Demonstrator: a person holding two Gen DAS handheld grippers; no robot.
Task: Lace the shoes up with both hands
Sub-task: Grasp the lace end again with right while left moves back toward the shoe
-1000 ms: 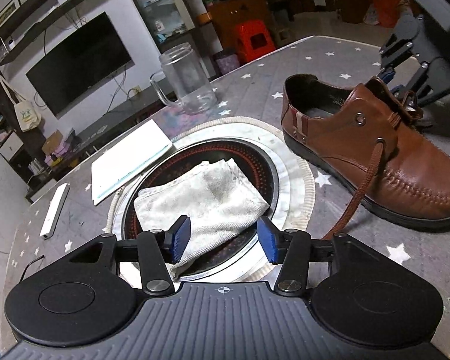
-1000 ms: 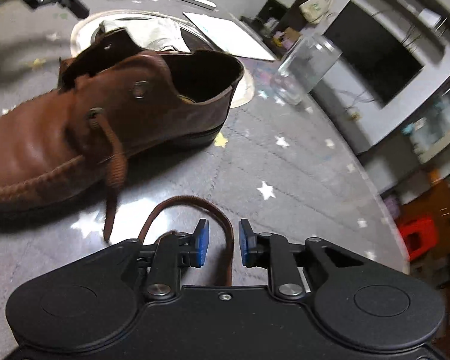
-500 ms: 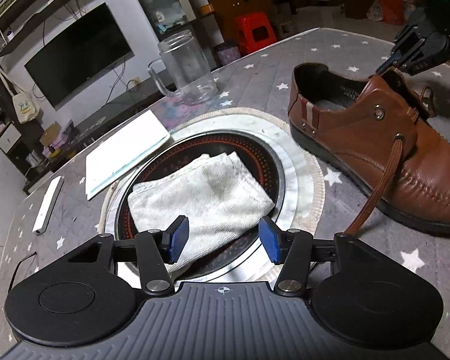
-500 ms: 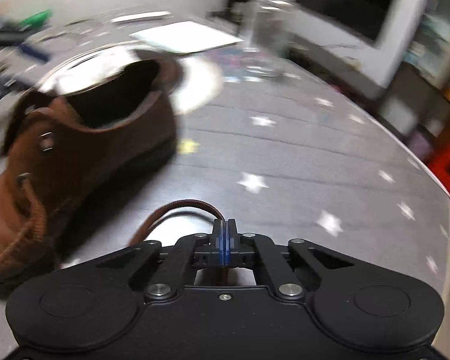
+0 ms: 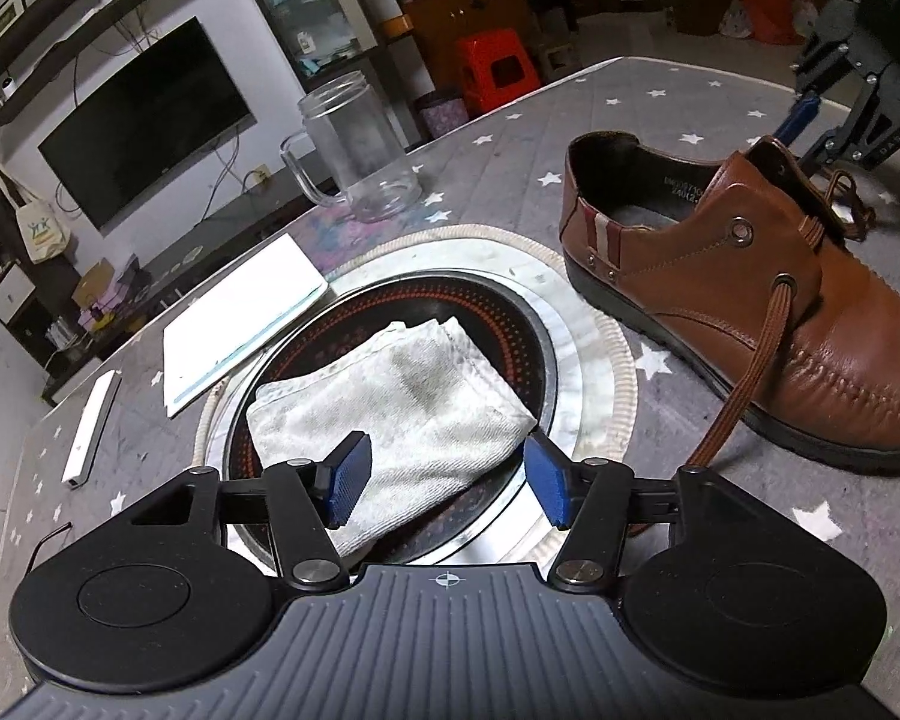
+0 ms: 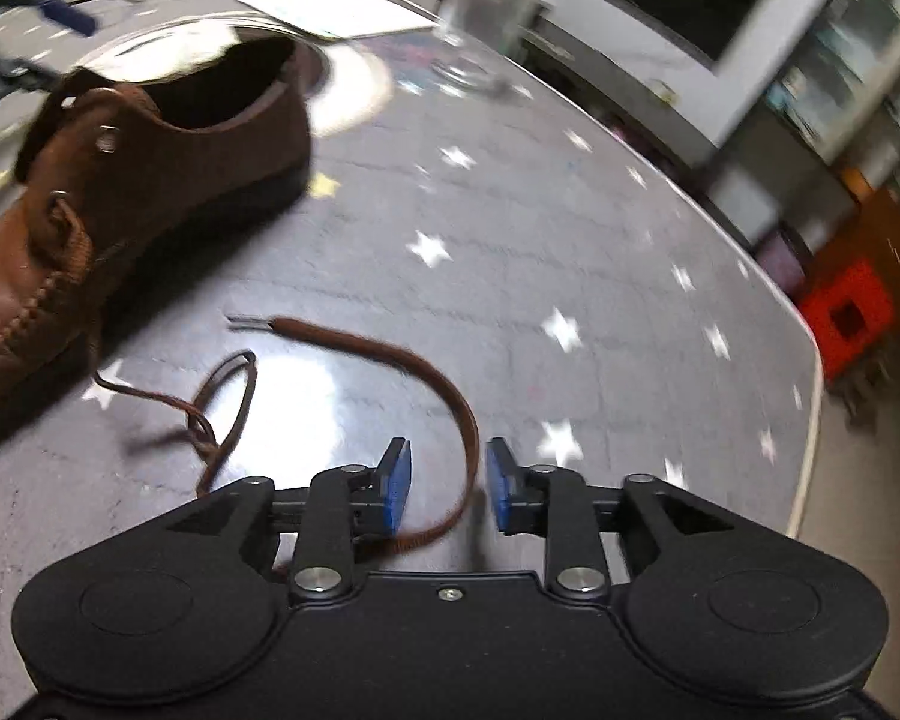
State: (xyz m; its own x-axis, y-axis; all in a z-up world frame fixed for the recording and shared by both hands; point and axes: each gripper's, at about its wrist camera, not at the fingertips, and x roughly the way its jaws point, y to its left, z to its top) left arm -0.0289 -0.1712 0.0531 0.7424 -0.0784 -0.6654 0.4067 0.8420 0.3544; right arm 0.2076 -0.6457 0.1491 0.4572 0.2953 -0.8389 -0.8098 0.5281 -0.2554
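Observation:
A brown leather shoe (image 5: 750, 276) lies on the grey star-patterned table at the right of the left wrist view and at the upper left of the right wrist view (image 6: 120, 180). Its brown lace (image 5: 744, 378) hangs from a lower eyelet down to the table near my left gripper. My left gripper (image 5: 447, 480) is open and empty over a white cloth. My right gripper (image 6: 444, 492) is open; the other lace end (image 6: 426, 372) curves loosely between its pads, its tip lying on the table. The right gripper also shows beyond the shoe in the left wrist view (image 5: 858, 102).
A white cloth (image 5: 390, 414) lies in a round black and silver inset (image 5: 594, 354). A clear glass mug (image 5: 360, 150), a white notebook (image 5: 240, 318) and a white bar (image 5: 90, 426) sit further back. The table edge (image 6: 810, 396) curves at the right.
My right gripper shut on the lace half a second ago and has now opened, letting the lace go; it pulled back from the shoe. The left gripper stayed open and nearly still.

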